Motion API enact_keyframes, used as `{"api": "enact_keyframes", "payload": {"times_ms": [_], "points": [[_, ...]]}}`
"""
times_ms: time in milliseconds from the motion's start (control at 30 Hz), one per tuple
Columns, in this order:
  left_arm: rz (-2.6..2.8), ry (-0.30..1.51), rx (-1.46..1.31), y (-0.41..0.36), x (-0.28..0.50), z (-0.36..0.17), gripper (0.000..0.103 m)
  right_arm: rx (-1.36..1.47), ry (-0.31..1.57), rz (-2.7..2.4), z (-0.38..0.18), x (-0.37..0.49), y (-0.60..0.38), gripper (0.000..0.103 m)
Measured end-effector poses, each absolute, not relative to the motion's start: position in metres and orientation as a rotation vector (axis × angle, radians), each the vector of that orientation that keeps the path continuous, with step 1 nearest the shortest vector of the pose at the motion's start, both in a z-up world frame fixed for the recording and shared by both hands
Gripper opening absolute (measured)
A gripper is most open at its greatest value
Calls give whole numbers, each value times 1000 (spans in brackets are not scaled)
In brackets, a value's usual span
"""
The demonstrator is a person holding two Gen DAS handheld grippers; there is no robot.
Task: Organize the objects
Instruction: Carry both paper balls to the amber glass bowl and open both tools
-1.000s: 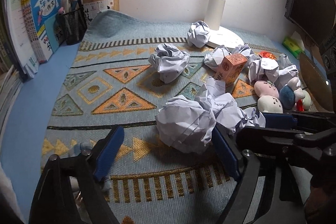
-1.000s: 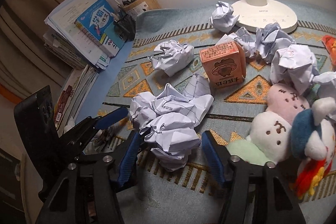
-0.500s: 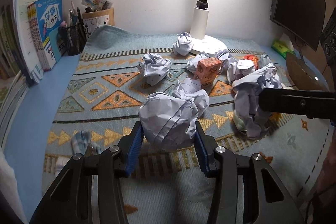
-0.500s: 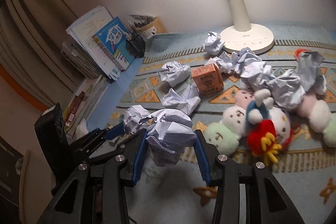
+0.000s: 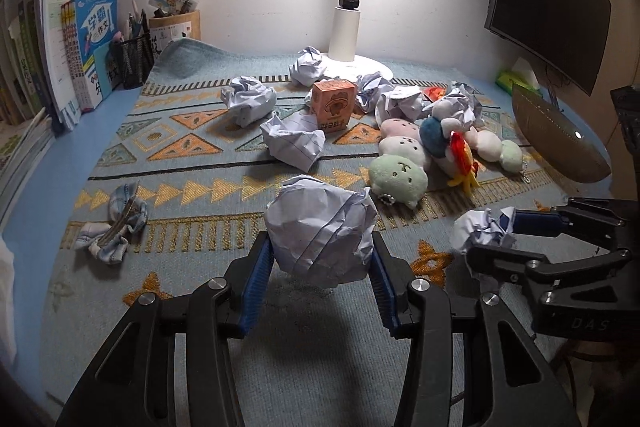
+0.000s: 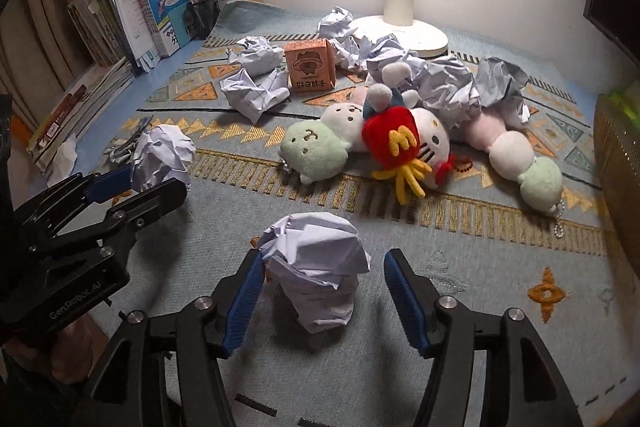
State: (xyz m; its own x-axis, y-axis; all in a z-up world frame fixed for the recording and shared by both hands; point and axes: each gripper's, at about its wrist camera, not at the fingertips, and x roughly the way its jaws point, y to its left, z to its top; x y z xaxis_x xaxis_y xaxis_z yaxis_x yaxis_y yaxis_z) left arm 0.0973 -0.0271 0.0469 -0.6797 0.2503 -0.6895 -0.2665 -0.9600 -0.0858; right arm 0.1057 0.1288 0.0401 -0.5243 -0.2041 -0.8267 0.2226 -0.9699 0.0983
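Left gripper [image 5: 320, 259] clamped on a crumpled paper ball [image 5: 320, 227], pads on both sides. Right gripper [image 6: 324, 291] spread; second paper wad [image 6: 316, 267] sits between its fingers, touching the left pad only, apart from the right. Ahead: plush toys [image 6: 396, 143], orange carton [image 6: 310, 65], lamp base [image 6: 400, 31].

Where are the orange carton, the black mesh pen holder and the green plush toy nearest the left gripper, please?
orange carton [image 5: 335, 103], left wrist view, on its printed front face.
black mesh pen holder [image 5: 134, 61], left wrist view, on its mesh wall.
green plush toy [image 5: 397, 177], left wrist view, on its face.
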Motion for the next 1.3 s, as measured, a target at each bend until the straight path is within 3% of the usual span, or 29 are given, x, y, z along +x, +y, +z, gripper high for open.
{"api": "enact_keyframes", "payload": {"times_ms": [267, 300, 333, 500, 733, 933, 1133, 1300], "points": [[2655, 26, -1073, -26, 105, 53, 44, 1337, -164, -2497, 30, 114, 146, 66], [2655, 31, -1069, -24, 105, 54, 44, 1319, -202, -2486, 30, 114, 147, 62], [2655, 38, -1066, -22, 105, 55, 44, 1300, -236, -2474, 30, 115, 149, 44], [2655, 90, -1031, -3, 105, 68, 44, 1217, -263, -2532, 49, 123, 164, 44], [2606, 137, -861, 56, 96, 123, 44, 1056, -238, -2772, 124, 141, 239, 44], [2431, 25, -819, 149, 75, 148, 44, 1057, -278, -3012, 172, 144, 340, 44], [2291, 47, -841, 253, 53, 138, 44, 1193, -405, -3153, 164, 140, 418, 44], [2219, 0, -913, 294, 34, 108, 44, 1280, -484, -3155, 146, 137, 446, 45]]}}
